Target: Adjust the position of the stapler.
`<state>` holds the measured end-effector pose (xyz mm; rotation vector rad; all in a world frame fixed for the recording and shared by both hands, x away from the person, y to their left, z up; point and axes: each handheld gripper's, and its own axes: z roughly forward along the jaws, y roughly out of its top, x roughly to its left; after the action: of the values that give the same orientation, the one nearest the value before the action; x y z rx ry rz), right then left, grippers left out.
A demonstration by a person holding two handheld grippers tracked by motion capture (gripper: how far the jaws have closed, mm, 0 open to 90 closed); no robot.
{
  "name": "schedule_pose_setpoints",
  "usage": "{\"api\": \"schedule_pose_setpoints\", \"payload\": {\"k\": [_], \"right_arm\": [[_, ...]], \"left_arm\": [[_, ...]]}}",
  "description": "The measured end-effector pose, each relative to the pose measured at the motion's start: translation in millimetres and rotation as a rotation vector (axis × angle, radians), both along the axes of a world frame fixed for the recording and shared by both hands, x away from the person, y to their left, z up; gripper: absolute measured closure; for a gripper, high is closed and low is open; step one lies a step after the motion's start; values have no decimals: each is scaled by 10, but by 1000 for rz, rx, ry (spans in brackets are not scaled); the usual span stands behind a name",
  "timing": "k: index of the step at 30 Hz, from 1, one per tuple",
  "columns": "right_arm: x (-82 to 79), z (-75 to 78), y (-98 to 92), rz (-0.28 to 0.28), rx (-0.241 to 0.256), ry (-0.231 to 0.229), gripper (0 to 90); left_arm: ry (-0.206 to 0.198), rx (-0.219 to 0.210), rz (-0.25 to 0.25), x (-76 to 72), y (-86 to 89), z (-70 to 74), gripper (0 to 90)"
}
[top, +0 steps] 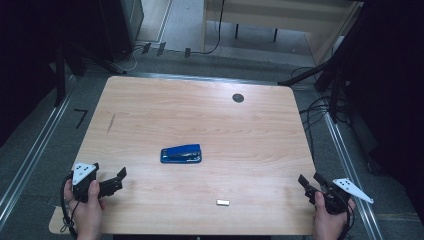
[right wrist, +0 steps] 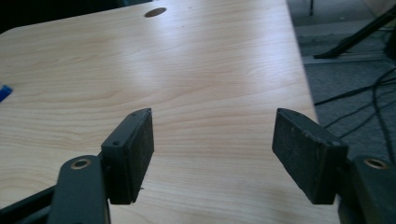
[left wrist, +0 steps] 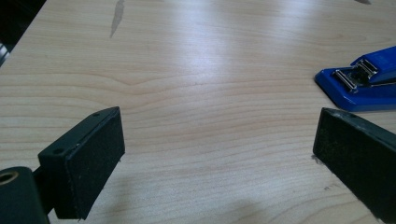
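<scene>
Light wood table [top: 150, 100] in a dim workspace, cables on the floor at far right; blue stapler [top: 181, 154] lying flat at table centre, small silver staple strip [top: 222, 202] nearer, right of centre, well apart from it.
Left gripper [top: 120, 179] at the near left corner, jaws spread wide, nothing held, pointed toward the stapler, whose metal front end shows at right in the left gripper view [left wrist: 362, 79]. Right gripper [top: 311, 181] at the near right edge, jaws wide apart too, empty, angled over bare wood toward the dark round hole [right wrist: 155, 12] far off. Probably the start step: both tongs parked, nothing touched yet. Next move likely calls for reaching in toward the stapler and the strip, squaring jaws across the stapler's narrow sides before closing.
</scene>
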<state>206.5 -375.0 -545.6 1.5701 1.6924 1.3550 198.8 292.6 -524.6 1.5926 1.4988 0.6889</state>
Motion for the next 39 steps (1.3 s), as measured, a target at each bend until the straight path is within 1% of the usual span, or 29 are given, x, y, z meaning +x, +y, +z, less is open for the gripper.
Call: {"api": "schedule_pose_setpoints", "payload": {"k": [3, 5, 8, 10, 11, 14, 16, 18, 21, 22, 24, 25, 27, 29, 31, 33, 39], "right_arm": [[36, 26, 36, 60, 24, -9, 326], [58, 56, 81, 92, -1, -25, 351], [69, 118, 167, 109, -30, -48, 350], [84, 167, 235, 134, -56, -55, 349], [93, 195, 279, 155, -69, -56, 349], [130, 292, 445, 242, -114, -39, 350], [159, 349, 572, 299, -151, -34, 351], [194, 392, 695, 335, -174, -29, 350], [263, 438, 870, 382, -223, -21, 346], [284, 454, 925, 394, -242, -22, 346], [329, 488, 1019, 420, -264, -28, 347], [346, 506, 1064, 431, -262, -27, 348], [384, 538, 1144, 455, -269, -29, 355], [425, 565, 1222, 485, -291, -29, 364], [459, 589, 1296, 502, -310, -35, 383], [495, 608, 1358, 524, -304, -34, 395], [582, 675, 1570, 602, -339, -34, 451]], "left_arm": [[-5, 6, -21, -9, -8, 1, 25], [-5, 17, -15, -10, -20, 1, 25], [-5, 28, -7, -10, -30, 2, 25], [-8, 30, -7, -13, -32, 3, 25], [-8, 30, -11, -13, -31, 3, 25], [-2, 17, -24, -8, -26, 3, 25], [-4, 18, -23, -8, -29, 2, 25], [-5, 19, -23, -10, -28, 3, 25], [-11, 13, -23, -12, -28, 1, 25], [-14, 12, -25, -12, -27, 0, 25], [-11, 20, -28, -14, -28, 2, 25], [-7, 25, -32, -15, -30, 4, 25], [-11, 28, -32, -13, -42, 1, 25], [-9, 37, -33, -12, -49, 3, 25], [-9, 40, -35, -12, -52, 3, 25], [-7, 44, -38, -13, -52, 4, 25], [-9, 48, -37, -9, -57, 1, 25]]}}
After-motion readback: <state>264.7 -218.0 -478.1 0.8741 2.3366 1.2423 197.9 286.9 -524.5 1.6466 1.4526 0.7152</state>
